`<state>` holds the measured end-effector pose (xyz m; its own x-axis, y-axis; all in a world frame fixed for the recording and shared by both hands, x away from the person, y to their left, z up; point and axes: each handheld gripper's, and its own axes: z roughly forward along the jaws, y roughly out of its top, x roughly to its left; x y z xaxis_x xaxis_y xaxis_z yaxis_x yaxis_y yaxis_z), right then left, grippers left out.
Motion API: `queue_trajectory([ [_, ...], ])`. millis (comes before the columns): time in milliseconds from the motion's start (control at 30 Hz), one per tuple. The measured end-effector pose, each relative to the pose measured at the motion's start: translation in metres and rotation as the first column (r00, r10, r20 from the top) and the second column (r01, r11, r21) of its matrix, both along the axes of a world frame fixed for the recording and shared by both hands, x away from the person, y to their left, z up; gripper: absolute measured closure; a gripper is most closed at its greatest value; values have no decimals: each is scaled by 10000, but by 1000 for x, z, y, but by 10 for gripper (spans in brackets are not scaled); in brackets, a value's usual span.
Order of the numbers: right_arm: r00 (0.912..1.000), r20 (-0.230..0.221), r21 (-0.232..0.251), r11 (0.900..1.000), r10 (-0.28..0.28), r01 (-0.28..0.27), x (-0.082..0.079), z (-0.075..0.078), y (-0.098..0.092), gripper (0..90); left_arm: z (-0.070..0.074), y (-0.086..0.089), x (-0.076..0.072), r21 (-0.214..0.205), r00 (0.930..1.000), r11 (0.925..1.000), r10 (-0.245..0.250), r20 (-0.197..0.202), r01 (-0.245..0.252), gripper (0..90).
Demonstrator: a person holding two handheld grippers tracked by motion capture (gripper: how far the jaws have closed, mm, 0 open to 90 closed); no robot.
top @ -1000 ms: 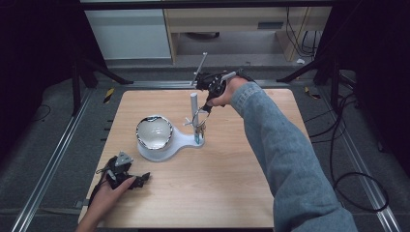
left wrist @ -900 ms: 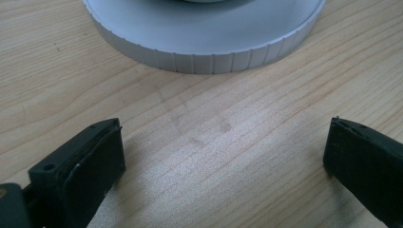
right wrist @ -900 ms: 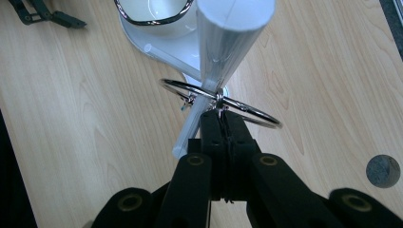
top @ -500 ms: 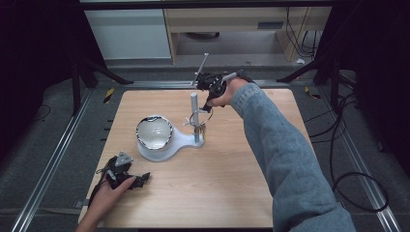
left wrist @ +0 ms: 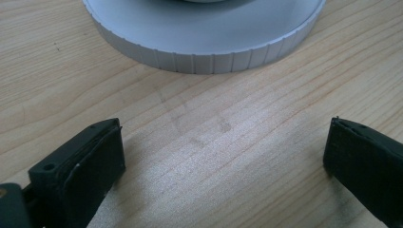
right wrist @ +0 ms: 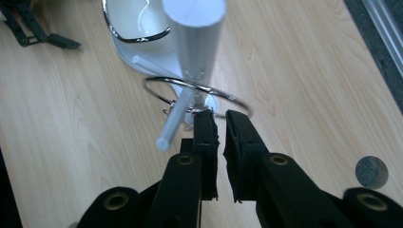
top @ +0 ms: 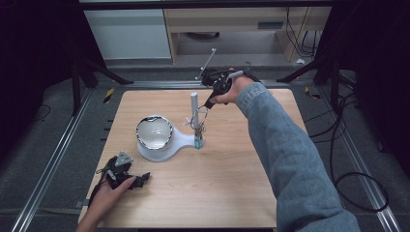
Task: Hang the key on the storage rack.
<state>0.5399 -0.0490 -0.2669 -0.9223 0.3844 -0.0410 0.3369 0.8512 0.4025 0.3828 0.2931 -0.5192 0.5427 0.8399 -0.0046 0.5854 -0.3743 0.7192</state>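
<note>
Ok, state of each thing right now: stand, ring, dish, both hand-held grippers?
White stand: upright on the table.
Wire ring: around the post, hooks hanging.
Dish: on the stand's base.
Left hand-held gripper: open, resting on the table.
Right hand-held gripper: jaws just opening slightly, at the ring's rim.

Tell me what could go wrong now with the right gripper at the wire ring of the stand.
The right gripper has its jaws barely parted at the thin wire ring, so the ring could slip free. A pull might tip the white stand and its bowl, since the left gripper rests apart, open.

Upright white ring stand, mid-table
</note>
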Motion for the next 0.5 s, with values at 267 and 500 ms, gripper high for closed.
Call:
queue_trajectory([
  [267,9943,656,636,9948,-837,796,-1,1,-17,628,0,0,0,-3,10000,10000,2,2,-2,0],
  [500,9830,1186,1077,9860,-1400,1274,-3,2,-32,437,0,0,0,-2,10000,10000,3,-1,-3,0],
])
